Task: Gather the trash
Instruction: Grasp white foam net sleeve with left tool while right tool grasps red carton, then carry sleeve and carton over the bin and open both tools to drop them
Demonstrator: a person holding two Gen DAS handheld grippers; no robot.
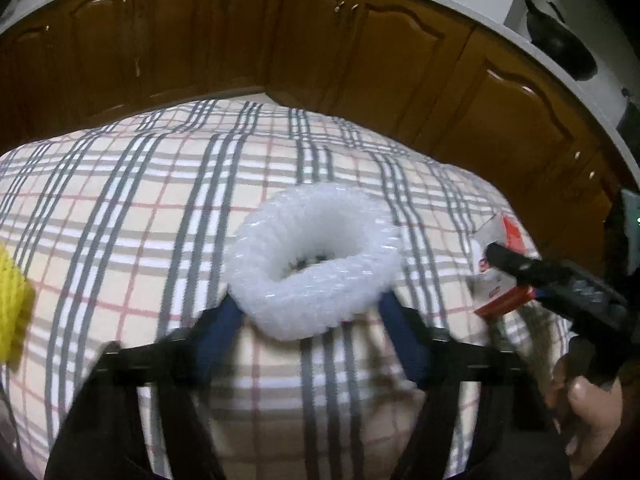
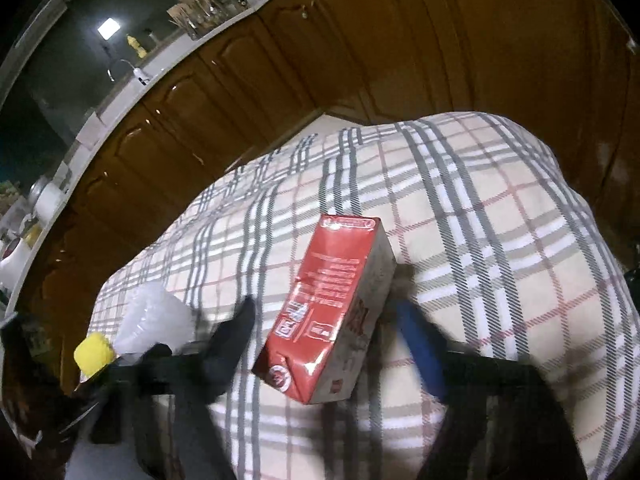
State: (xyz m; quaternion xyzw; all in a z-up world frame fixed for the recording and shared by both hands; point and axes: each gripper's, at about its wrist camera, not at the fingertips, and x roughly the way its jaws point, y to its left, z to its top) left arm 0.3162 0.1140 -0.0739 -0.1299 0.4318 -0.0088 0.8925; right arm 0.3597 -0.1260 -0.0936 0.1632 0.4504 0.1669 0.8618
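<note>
Left tongs (image 1: pixel 312 312) clamped on bubble-wrap ring (image 1: pixel 316 260) at frame centre. Right tongs (image 2: pixel 326 316) gripping red carton (image 2: pixel 326 312) mid-frame, above plaid worktop (image 2: pixel 500 220). Yellow scrap (image 1: pixel 14 316) far left. Wooden cabinets (image 1: pixel 240 40) across top.

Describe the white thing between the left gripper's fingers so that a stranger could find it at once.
Start at the plaid tablecloth below the brown cabinets. Near its middle, between the left gripper fingers, sits a bubble wrap ring. It is white, translucent and hollow, unlike the red carton to its right and the yellow object to its left.
</note>
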